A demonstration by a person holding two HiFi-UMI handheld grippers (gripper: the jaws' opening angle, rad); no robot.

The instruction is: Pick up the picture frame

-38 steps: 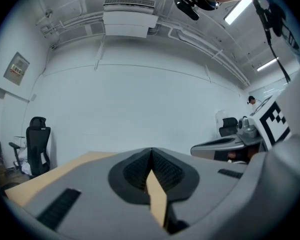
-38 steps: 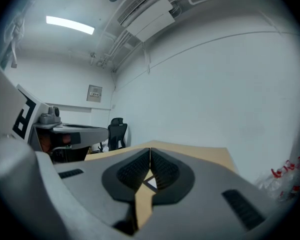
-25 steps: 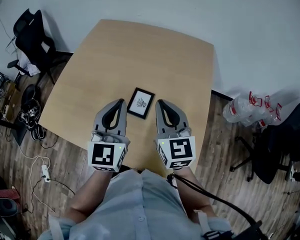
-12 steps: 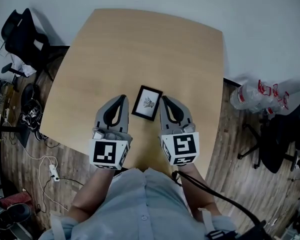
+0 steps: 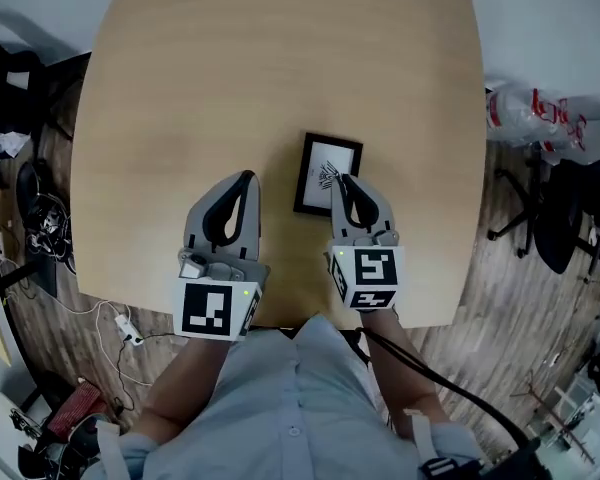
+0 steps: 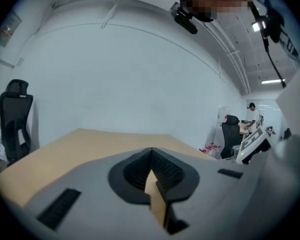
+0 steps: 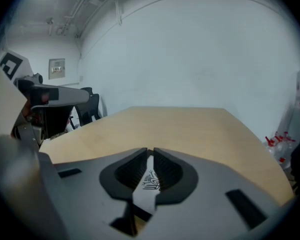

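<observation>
A small black picture frame (image 5: 325, 168) with a white print lies flat on the light wooden table (image 5: 230, 68), right of centre. My right gripper (image 5: 341, 178) hangs low with its tip over the frame's near right edge. Its jaws stand almost shut and are just starting to open a sliver, with nothing between them. In the right gripper view, the print (image 7: 149, 181) shows through the gap behind the right gripper (image 7: 150, 150) tips. My left gripper (image 5: 245, 176) is shut and empty above bare table left of the frame. The left gripper (image 6: 151, 149) tips meet.
Plastic bottles (image 5: 535, 113) and a dark office chair (image 5: 570, 218) stand on the floor right of the table. Cables (image 5: 40, 218) and a power strip (image 5: 128, 330) lie at the left. Another black chair (image 6: 15, 119) stands by the white wall.
Both grippers have come down and forward toward the table. The right tip, earlier short of the frame, now overlaps its near right edge. The head view has tilted further over the table.
</observation>
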